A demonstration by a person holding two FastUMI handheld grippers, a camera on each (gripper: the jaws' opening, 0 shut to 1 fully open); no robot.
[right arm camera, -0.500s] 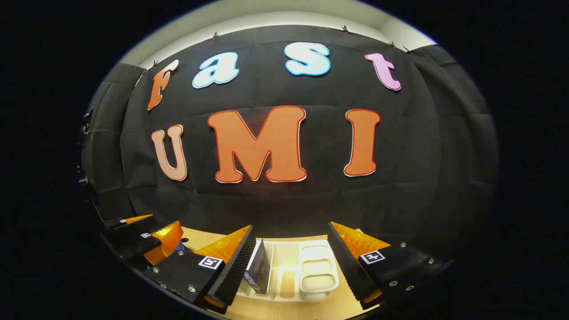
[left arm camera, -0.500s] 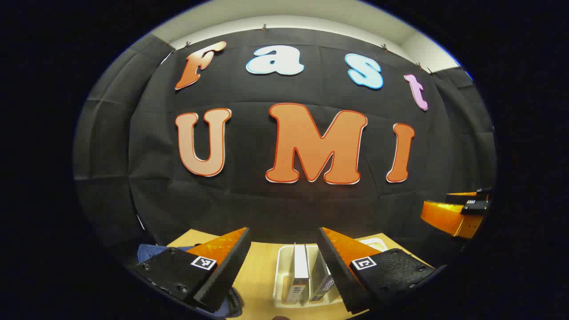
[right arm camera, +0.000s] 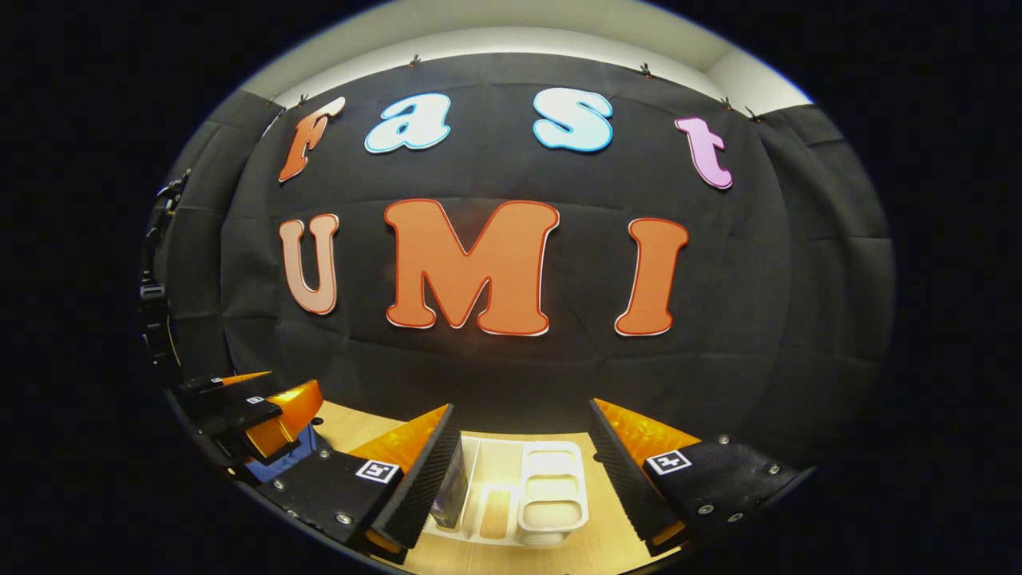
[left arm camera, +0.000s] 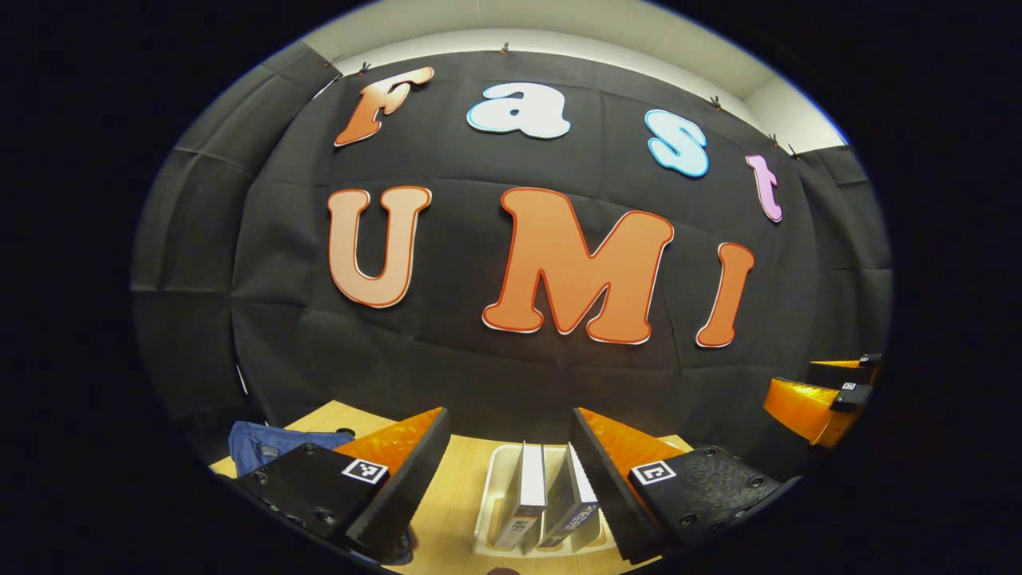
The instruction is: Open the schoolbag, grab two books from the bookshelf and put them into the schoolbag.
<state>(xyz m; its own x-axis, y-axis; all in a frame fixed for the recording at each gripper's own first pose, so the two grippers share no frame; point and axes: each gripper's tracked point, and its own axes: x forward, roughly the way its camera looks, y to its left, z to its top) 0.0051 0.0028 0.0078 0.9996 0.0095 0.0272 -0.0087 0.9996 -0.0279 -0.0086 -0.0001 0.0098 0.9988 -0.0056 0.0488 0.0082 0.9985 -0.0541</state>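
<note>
A crumpled blue schoolbag (left arm camera: pixel 275 443) lies at the table's (left arm camera: pixel 463 487) far left; right of it, two upright books (left arm camera: pixel 531 495) stand in a white bookshelf (left arm camera: pixel 491 511). The left gripper (left arm camera: pixel 511 487) and right gripper (right arm camera: pixel 523 479) hover spread, holding nothing.

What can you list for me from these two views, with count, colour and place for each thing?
books: two, white and dark covers, upright in the rack, between the left gripper's fingers in its view
rack: one, white, compartmented, on the table
schoolbag: one, blue, far left of the table
table: one, light wood, beneath everything
booth wall: one, black cloth, behind the table
left gripper: one, open, above the books
right gripper: one, open, above the rack
</note>
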